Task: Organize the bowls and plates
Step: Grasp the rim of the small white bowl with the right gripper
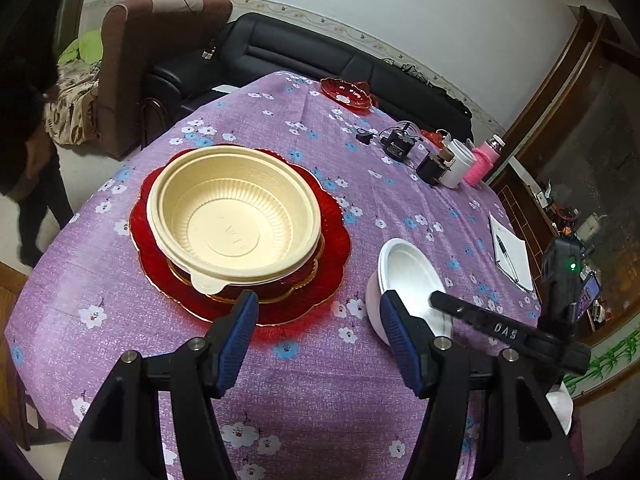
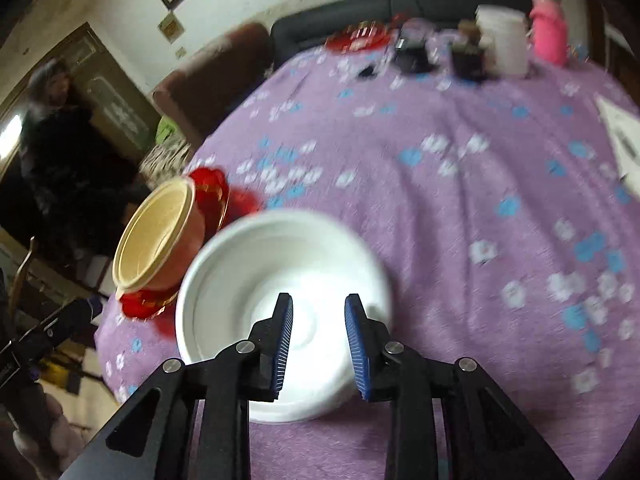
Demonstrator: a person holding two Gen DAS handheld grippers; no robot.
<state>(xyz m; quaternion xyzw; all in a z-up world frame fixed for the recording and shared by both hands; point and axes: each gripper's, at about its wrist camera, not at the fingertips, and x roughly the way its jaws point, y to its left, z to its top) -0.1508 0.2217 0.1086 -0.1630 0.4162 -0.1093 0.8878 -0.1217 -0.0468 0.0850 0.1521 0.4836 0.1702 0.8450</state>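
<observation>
On the purple flowered tablecloth (image 1: 320, 408), a tan bowl (image 1: 236, 216) sat inside a smaller red dish, itself on a wide red plate (image 1: 334, 264), at about eleven o'clock from the left gripper (image 1: 318, 320). That claw hung over the cloth with its jaws moderately wide and nothing between the blue pads. At one o'clock from it stood the white bowl (image 1: 404, 264), upright and apart from the red plate. The right gripper (image 2: 319, 308) pointed down into this bowl; in its own blurred view the jaws stood narrow, a small gap showing, with the bowl's inside behind them and nothing pinched. Cups and a pink bottle (image 1: 480, 162) stood at the far two o'clock edge.
</observation>
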